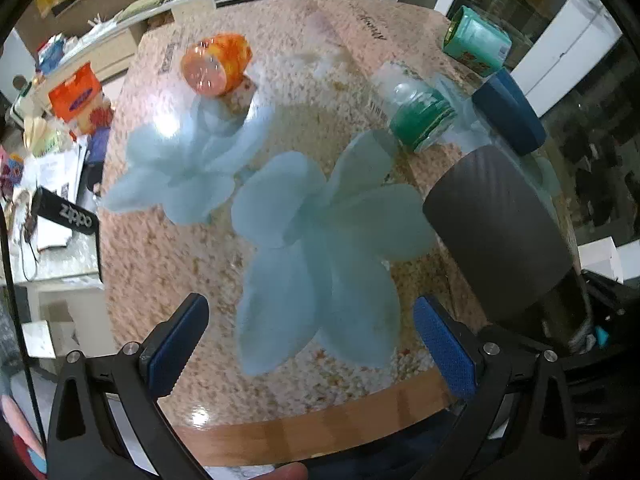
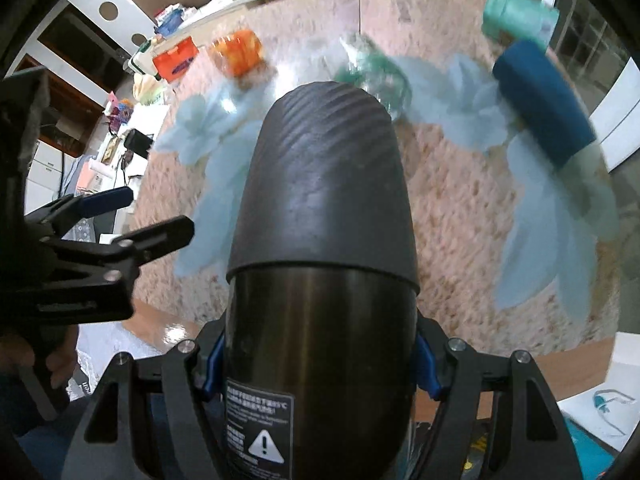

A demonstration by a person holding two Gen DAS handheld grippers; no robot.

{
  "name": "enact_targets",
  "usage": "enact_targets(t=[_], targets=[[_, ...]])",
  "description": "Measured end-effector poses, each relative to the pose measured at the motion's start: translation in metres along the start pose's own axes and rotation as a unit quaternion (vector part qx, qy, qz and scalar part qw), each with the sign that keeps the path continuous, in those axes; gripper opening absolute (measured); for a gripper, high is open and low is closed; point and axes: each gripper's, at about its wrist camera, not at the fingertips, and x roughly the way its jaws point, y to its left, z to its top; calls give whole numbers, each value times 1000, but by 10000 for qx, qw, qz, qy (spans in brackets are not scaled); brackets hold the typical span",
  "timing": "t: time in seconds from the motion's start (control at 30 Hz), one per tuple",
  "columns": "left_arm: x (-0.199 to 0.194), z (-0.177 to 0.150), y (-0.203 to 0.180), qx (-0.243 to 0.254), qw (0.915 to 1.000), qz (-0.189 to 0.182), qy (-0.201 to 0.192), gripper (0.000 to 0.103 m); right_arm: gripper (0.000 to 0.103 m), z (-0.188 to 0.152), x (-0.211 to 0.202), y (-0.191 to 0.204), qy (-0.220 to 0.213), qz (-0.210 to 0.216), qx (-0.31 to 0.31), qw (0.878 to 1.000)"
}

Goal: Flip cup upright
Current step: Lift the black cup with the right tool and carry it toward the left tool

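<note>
The right gripper (image 2: 320, 364) is clamped, both blue pads pressing the sides of a dark cup (image 2: 320, 240) that runs forward between them. The left gripper (image 1: 312, 344) hangs spread wide with nothing between its pads (image 1: 176, 344).

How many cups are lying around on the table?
4 on the table: orange cup far left, clear green-banded cup middle, teal cup far right, blue cup beside it. More may be hidden.

Orange jar (image 1: 216, 65), green-lid jar (image 1: 420, 114), teal tin (image 1: 476, 42) on tbl (image 1: 160, 264).
</note>
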Motion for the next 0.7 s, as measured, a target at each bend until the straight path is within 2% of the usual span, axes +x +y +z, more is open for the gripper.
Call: enact_targets(t=[0.23, 0.33, 0.53, 0.7], targets=[[20, 2, 5, -100, 9999, 63, -97, 103, 70, 16, 27, 2, -78, -208, -44, 9997], [28, 4, 7, -140, 9998, 62, -132, 103, 70, 12, 31, 2, -135, -314, -211, 9992], [40, 4, 6, -35, 9999, 122, -85, 103, 70, 7, 53, 0, 135, -299, -161, 9993], [43, 4, 9, -68, 9999, 73, -4, 103, 71, 7, 57, 4, 111, -406, -265, 9988]])
